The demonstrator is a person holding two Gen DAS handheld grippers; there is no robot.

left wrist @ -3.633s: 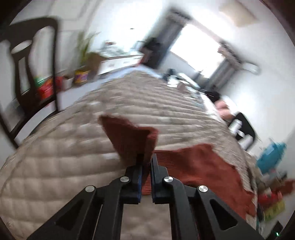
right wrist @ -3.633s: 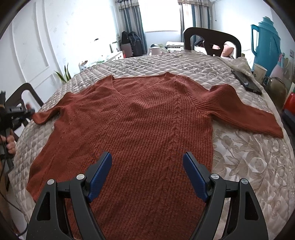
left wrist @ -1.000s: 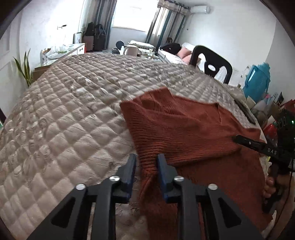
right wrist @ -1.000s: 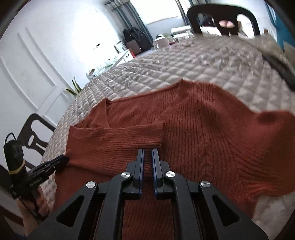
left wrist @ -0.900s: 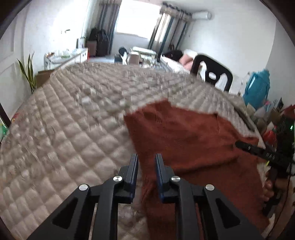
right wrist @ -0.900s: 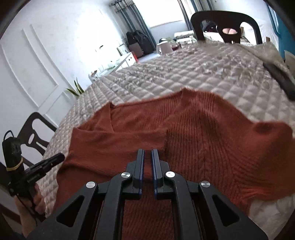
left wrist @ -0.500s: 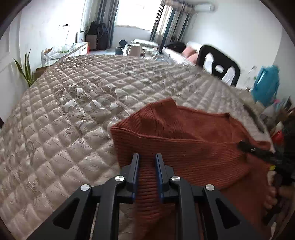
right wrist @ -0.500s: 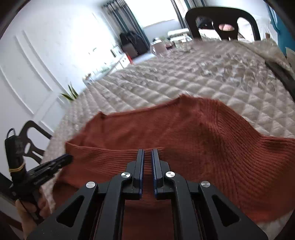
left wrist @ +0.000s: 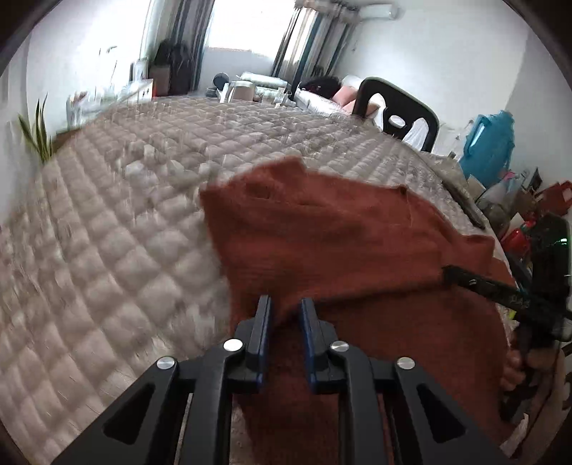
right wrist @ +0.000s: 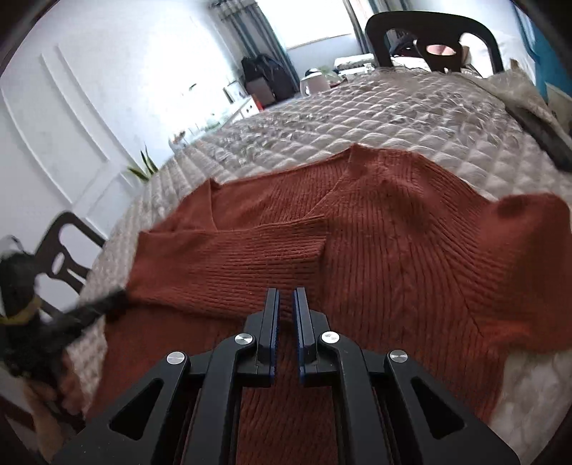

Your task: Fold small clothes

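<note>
A rust-red knit sweater (right wrist: 411, 243) lies on the quilted bed cover (right wrist: 393, 107). Its left sleeve (right wrist: 243, 250) is folded across the chest. My left gripper (left wrist: 285, 307) is nearly shut on the lower edge of that folded sleeve (left wrist: 321, 250); the sweater's left side rises off the quilt (left wrist: 107, 232). My right gripper (right wrist: 285, 297) is shut on the sleeve's lower edge, near the cuff. Each gripper shows in the other's view, the right gripper at the right (left wrist: 464, 279) and the left gripper at the left (right wrist: 103, 304). The right sleeve (right wrist: 529, 229) lies bunched at the right.
A black chair (right wrist: 429, 32) stands behind the bed, another black chair (right wrist: 60, 257) at its left. A dark flat object (right wrist: 543, 136) lies on the quilt at the right. A blue jug (left wrist: 489, 143) and clutter stand to the right. A plant (left wrist: 35, 136) stands by the wall.
Both grippers closed on the folded sleeve's lower edge. In the last half second they shifted a little with it and the left view blurred.
</note>
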